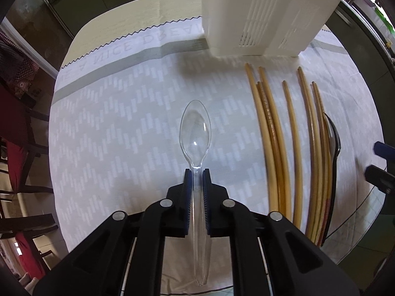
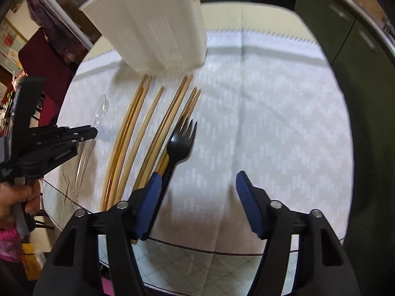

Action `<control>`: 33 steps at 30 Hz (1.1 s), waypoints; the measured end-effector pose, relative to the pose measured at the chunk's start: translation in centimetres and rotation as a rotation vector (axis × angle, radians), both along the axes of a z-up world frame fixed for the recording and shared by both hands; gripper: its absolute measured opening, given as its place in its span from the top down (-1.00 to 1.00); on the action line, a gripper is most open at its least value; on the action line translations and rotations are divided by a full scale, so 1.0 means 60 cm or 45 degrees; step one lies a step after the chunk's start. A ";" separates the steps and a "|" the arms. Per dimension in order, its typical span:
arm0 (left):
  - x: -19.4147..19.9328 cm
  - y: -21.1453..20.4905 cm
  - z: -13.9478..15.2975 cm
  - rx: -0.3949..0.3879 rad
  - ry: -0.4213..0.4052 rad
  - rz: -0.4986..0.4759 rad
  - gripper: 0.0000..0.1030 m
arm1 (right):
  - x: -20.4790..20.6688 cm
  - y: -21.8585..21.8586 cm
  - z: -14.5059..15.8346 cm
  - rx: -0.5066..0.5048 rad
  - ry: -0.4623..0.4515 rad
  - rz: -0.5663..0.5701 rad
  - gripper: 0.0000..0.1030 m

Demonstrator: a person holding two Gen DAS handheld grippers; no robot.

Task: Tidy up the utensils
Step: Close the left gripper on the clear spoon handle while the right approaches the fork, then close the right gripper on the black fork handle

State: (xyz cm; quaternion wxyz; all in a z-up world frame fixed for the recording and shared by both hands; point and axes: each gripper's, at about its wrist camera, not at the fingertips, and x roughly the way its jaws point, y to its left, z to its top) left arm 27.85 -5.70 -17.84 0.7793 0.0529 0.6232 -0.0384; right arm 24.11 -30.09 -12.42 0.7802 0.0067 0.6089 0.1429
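Note:
My left gripper [image 1: 197, 172] is shut on the handle of a clear plastic spoon [image 1: 196, 128], bowl pointing away, above the white cloth. The gripper also shows in the right wrist view [image 2: 91, 132] with the spoon [image 2: 102, 106]. My right gripper [image 2: 198, 180] is open and empty; its left pad [image 2: 150, 197] is next to the handle of a black plastic fork [image 2: 179, 145], which lies on several wooden chopsticks [image 2: 138, 138]. The chopsticks [image 1: 274, 135] and fork [image 1: 334, 148] lie to the right in the left wrist view. A white slotted utensil holder [image 1: 259, 14] [image 2: 153, 32] stands behind them.
A white patterned tablecloth [image 1: 123, 135] [image 2: 271, 111] covers the round table. Dark chairs with red cushions [image 1: 17, 123] stand to the left of it. Dark green cabinets [image 2: 358, 49] are behind and to the right. The table's near edge [image 2: 222, 249] is just below my right gripper.

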 end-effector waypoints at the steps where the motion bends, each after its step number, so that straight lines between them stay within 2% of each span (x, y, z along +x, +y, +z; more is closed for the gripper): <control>1: 0.001 0.000 0.000 0.005 -0.003 -0.006 0.82 | 0.004 0.005 -0.007 0.006 0.014 0.000 -0.06; 5: 0.004 0.002 -0.001 0.010 -0.012 -0.016 0.81 | 0.017 0.027 -0.032 0.077 0.112 -0.013 0.00; 9: -0.004 -0.002 0.000 0.024 -0.023 -0.028 0.81 | 0.028 0.048 -0.054 0.052 0.173 -0.039 0.05; 14: -0.008 -0.010 0.004 0.018 -0.029 -0.033 0.81 | 0.040 0.068 -0.065 -0.024 0.147 -0.063 0.36; 15: -0.007 -0.012 0.005 0.016 -0.030 -0.034 0.81 | 0.042 0.071 -0.066 -0.027 0.144 -0.065 0.37; 17: -0.006 -0.008 0.003 0.014 -0.032 -0.039 0.81 | 0.047 0.075 -0.069 -0.013 0.145 -0.072 0.51; 21: -0.006 0.004 -0.002 0.010 -0.032 -0.045 0.81 | 0.061 0.080 -0.072 0.009 0.147 -0.084 0.57; 25: -0.007 0.003 -0.002 0.012 -0.033 -0.047 0.81 | 0.059 0.074 -0.067 0.027 0.137 -0.084 0.82; 33: -0.006 0.003 -0.003 0.012 -0.028 -0.053 0.81 | 0.051 0.050 -0.067 0.020 0.134 -0.066 0.83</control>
